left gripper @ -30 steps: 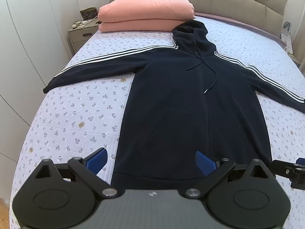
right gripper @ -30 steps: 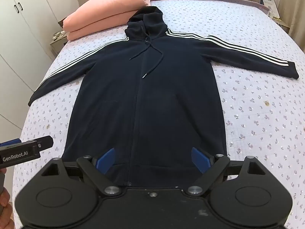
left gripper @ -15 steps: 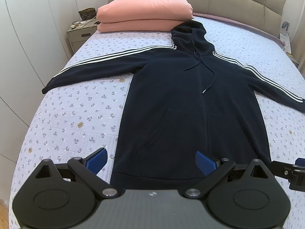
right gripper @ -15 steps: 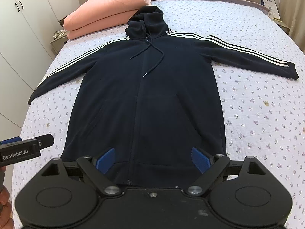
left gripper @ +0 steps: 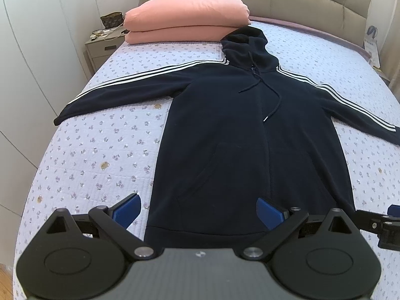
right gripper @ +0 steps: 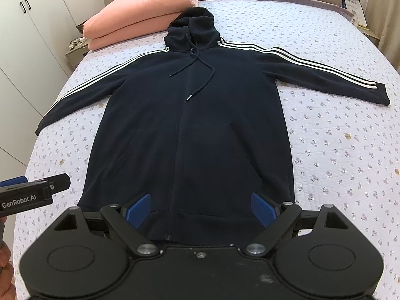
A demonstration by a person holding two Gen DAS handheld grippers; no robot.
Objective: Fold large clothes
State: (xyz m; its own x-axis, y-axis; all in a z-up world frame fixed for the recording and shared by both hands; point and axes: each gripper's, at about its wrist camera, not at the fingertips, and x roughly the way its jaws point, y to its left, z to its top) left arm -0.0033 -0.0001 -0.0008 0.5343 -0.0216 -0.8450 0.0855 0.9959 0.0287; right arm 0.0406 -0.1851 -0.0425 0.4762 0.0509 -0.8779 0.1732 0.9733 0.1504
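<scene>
The hoodie is a very dark navy, almost black, with three white stripes running along the top of each sleeve, and its drawstring ends in a small pale tip. Under it the bedspread is pale lilac, quilted and dotted with tiny purple flowers. A folded quilt is salmon pink. The headboard is beige, the wardrobe white. Both grippers are black with blue pads.
</scene>
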